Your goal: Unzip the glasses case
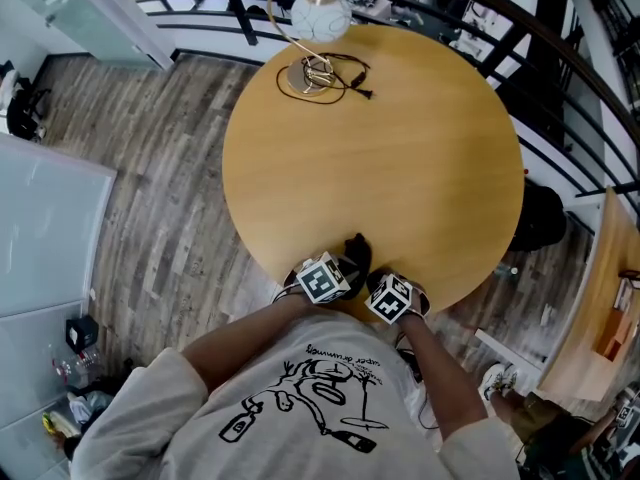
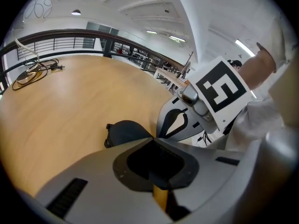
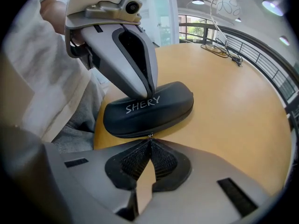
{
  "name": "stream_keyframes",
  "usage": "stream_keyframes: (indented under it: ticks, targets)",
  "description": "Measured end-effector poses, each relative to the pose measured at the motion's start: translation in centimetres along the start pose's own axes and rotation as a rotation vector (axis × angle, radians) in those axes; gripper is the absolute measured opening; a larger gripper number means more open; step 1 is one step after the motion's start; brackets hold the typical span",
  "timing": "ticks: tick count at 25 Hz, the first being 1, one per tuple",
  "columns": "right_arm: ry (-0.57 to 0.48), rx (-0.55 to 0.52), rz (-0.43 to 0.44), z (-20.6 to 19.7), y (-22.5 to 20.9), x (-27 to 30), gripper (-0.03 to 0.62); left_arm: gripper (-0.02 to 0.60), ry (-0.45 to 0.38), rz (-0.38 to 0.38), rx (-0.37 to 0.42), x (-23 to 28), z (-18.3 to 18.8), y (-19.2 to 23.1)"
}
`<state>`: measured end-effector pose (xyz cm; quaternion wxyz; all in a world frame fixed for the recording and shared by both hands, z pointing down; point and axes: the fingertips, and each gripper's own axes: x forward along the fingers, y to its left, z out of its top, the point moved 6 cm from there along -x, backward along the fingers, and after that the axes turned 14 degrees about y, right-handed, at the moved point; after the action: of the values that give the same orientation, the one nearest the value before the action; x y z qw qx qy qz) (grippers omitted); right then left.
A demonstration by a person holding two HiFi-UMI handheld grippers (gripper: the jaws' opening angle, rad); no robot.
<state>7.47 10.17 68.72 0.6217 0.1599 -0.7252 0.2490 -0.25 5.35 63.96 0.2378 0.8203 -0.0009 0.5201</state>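
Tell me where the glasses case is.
In the head view, the glasses case sits at the table's near edge between the left gripper and right gripper.

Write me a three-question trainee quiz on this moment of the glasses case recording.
1. True or false: the glasses case lies in the middle of the table.
2. Where do the left gripper's closed tips rest? A. on top of the case; B. on the lamp cord; C. on bare table.
3. Fill in: the right gripper has its jaws together on the small metal ____ at the case's seam.

Key
1. False: it lies at the near edge, in front of the person.
2. A.
3. zip pull.
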Motion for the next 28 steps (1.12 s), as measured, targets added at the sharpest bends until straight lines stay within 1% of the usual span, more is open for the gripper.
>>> stream_keyframes:
  ticks: [6,12,18,28]
  targets:
    - [0.009,-0.035,-0.025,-0.1,-0.5,-0.2,0.023,0.006,0.002,-0.011,-0.012,0.0,0.2,-0.1]
    - [0.010,-0.038,-0.042,0.0,-1.3,-0.6,0.023,0.006,0.002,-0.003,-0.014,0.0,0.2,-0.1]
    - [0.018,-0.056,-0.065,0.4,-2.6,-0.7,0.023,0.006,0.006,-0.012,-0.017,0.0,0.2,-0.1]
    - [0.046,-0.129,-0.112,1.3,-4.8,-0.9,0.023,0.006,0.009,-0.021,-0.022,0.0,0.3,0.0]
